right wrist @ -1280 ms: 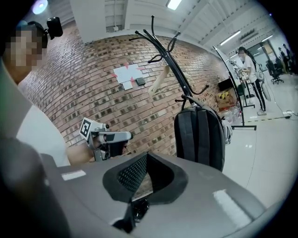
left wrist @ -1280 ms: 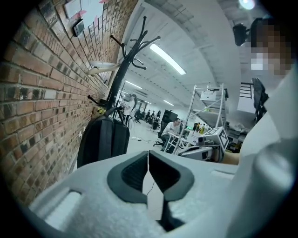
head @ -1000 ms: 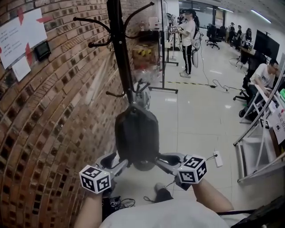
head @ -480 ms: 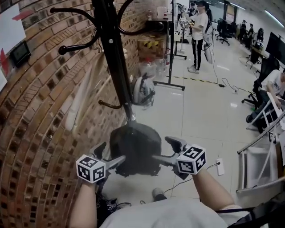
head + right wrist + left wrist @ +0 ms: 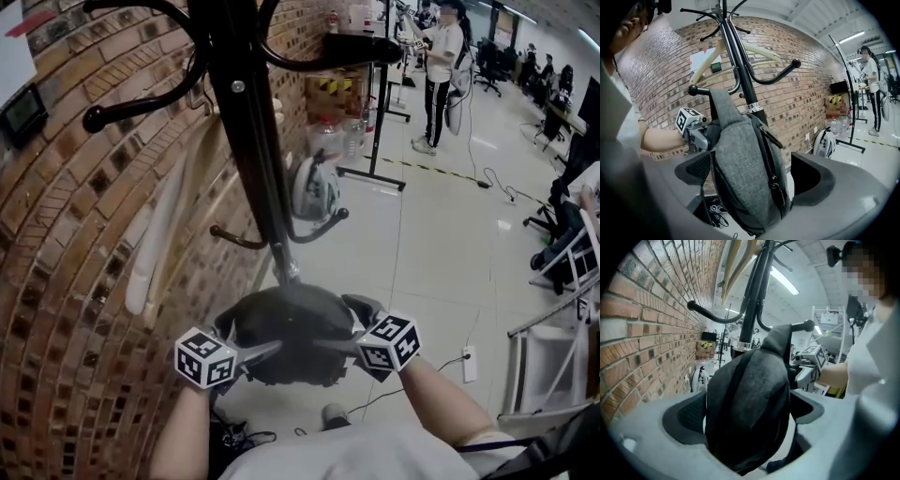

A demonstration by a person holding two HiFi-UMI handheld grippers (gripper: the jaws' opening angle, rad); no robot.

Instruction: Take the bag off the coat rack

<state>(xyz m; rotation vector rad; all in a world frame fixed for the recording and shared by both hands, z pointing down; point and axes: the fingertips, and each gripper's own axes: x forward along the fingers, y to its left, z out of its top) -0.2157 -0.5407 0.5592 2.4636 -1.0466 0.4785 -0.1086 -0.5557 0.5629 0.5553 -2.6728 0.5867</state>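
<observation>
A dark grey sling bag (image 5: pixel 286 328) hangs by its strap from a low hook of the black coat rack (image 5: pixel 248 141). My left gripper (image 5: pixel 246 339) reaches in from the left and my right gripper (image 5: pixel 345 326) from the right, so the bag lies between both pairs of jaws. In the left gripper view the bag (image 5: pixel 750 408) fills the gap of the left gripper (image 5: pixel 747 411). In the right gripper view its zipped side (image 5: pixel 745 173) sits inside the right gripper (image 5: pixel 752 171). Both pairs of jaws are opening, with room beside the far pads.
A brick wall (image 5: pixel 84 234) runs close on the left, with a pale wooden hanger (image 5: pixel 164 234) against it. A white and grey pack (image 5: pixel 314 187) and water bottles (image 5: pixel 323 141) stand behind the rack. A power strip (image 5: pixel 469 364) lies on the floor and a person (image 5: pixel 441 66) stands far off.
Both pairs of jaws have spread wider round the bag. The grippers and the bag now sit higher, closer under the rack's lower hooks, and the bag looks bunched and shorter.
</observation>
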